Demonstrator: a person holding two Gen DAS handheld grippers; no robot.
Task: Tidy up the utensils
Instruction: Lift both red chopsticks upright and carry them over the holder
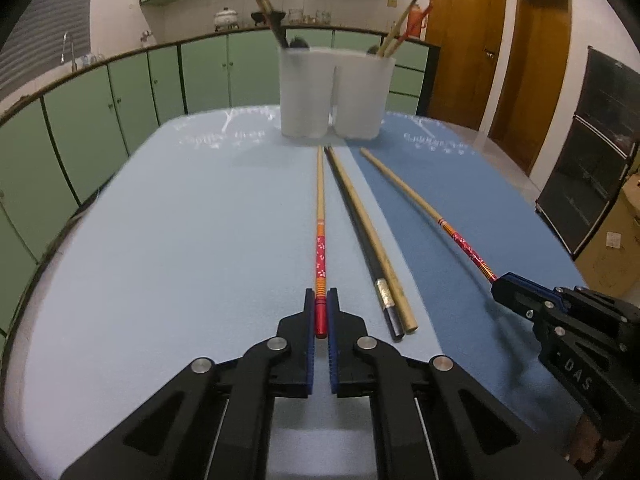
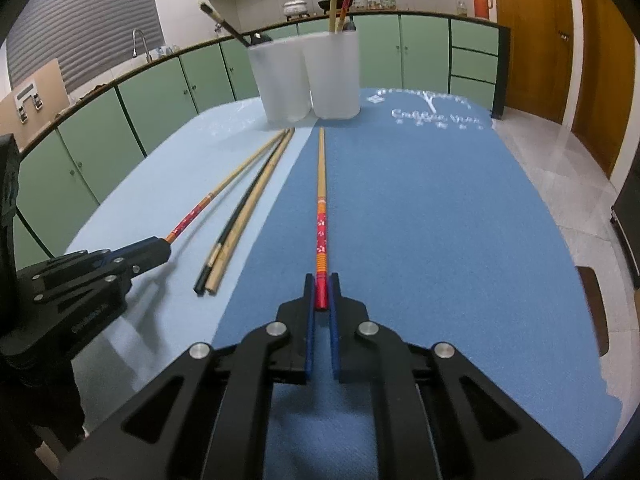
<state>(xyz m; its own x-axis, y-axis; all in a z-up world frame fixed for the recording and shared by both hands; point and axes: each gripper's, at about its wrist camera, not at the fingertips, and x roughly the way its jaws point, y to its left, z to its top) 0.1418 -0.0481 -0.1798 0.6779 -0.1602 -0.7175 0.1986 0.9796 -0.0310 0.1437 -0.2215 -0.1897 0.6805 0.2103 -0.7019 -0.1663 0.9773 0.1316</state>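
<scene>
My left gripper (image 1: pixel 320 296) is shut on the red end of a patterned chopstick (image 1: pixel 320 208) that lies along the light blue mat towards two frosted cups (image 1: pixel 306 92). My right gripper (image 2: pixel 320 280) is shut on the red end of a matching chopstick (image 2: pixel 321 184) on the darker blue mat. Each wrist view shows the other gripper from the side: the right gripper (image 1: pixel 498 282) and the left gripper (image 2: pixel 162 245). Between the two held sticks lie a black chopstick (image 1: pixel 352 208) and a plain bamboo chopstick (image 1: pixel 372 236), side by side. Both cups hold several upright utensils.
The two mats cover a table (image 1: pixel 120 240) whose edge curves close on the left. Green cabinets (image 1: pixel 100 120) run behind it, wooden doors (image 1: pixel 464 40) stand at the back right, and a black appliance (image 1: pixel 592 152) and a cardboard box (image 1: pixel 612 248) sit to the right.
</scene>
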